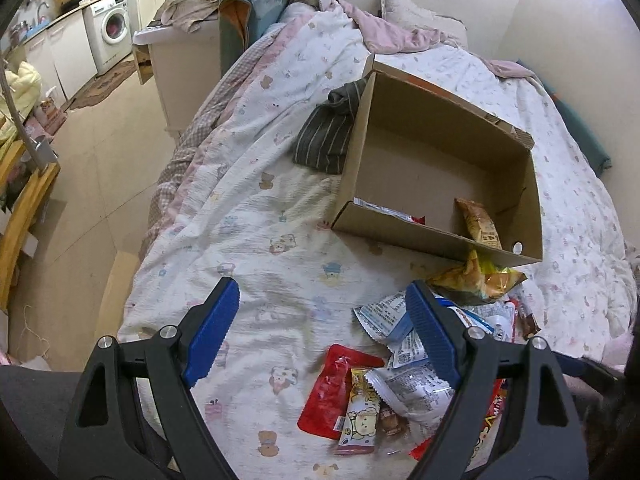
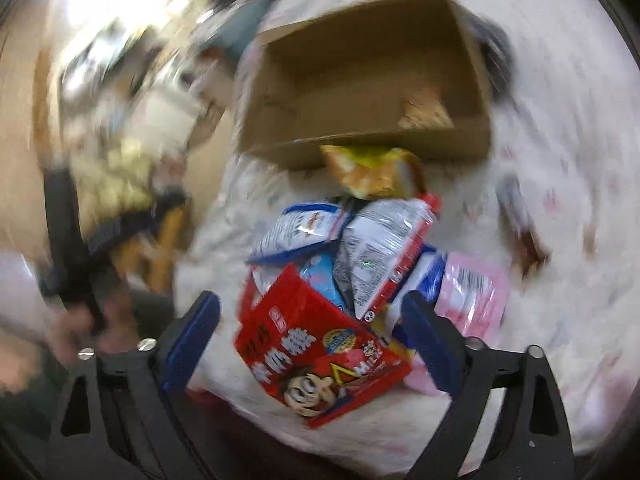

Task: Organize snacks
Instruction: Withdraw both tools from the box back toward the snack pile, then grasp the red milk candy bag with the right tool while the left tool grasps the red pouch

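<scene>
An open cardboard box (image 1: 532, 200) lies on the bed with an orange packet (image 1: 478, 220) and a silver-red packet (image 1: 384, 210) inside. In front of it is a loose pile of snacks: a yellow bag (image 1: 476, 280), white-blue packets (image 1: 384, 316) and a red packet (image 1: 332, 392). My left gripper (image 1: 320, 286) is open over bare sheet, just left of the pile. The right wrist view is blurred. There, my right gripper (image 2: 311, 298) is open wide above the pile, with a red cartoon-face packet (image 2: 320, 352) lying between its fingers, no pad pressing it. The box (image 2: 400, 144) lies beyond.
A dark striped cloth (image 1: 328, 132) lies against the box's left side. The bed's edge drops to the floor on the left, with a wooden desk (image 1: 24, 208) and a washing machine (image 1: 112, 28) beyond. A pink packet (image 2: 472, 292) lies by the right finger.
</scene>
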A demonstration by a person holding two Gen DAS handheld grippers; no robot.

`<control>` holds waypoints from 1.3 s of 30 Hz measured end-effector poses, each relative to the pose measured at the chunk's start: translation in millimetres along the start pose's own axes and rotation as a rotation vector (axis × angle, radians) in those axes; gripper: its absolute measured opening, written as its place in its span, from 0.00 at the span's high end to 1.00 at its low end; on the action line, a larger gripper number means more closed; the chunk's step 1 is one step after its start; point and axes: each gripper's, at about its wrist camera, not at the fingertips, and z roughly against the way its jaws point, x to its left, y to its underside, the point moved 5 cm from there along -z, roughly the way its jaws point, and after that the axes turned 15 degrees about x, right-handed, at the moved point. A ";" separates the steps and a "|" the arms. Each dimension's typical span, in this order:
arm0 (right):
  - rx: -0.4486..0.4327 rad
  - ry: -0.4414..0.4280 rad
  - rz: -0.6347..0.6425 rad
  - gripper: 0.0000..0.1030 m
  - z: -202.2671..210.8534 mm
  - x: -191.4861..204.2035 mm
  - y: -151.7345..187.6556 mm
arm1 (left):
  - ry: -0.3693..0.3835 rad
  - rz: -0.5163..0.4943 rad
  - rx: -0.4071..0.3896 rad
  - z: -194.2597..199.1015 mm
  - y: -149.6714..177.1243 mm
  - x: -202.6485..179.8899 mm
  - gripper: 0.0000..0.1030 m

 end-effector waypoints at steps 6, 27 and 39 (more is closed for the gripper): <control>0.231 0.164 0.281 0.00 -54.0 40.1 26.7 | 0.034 0.008 0.021 -1.4 -0.6 0.4 0.20; 0.230 0.152 0.248 0.70 -55.0 23.0 9.0 | 0.057 0.031 0.011 0.9 -1.0 3.9 0.20; -0.080 -0.136 0.064 0.83 24.9 4.9 -11.5 | -0.001 0.044 0.146 -30.3 8.0 11.6 0.20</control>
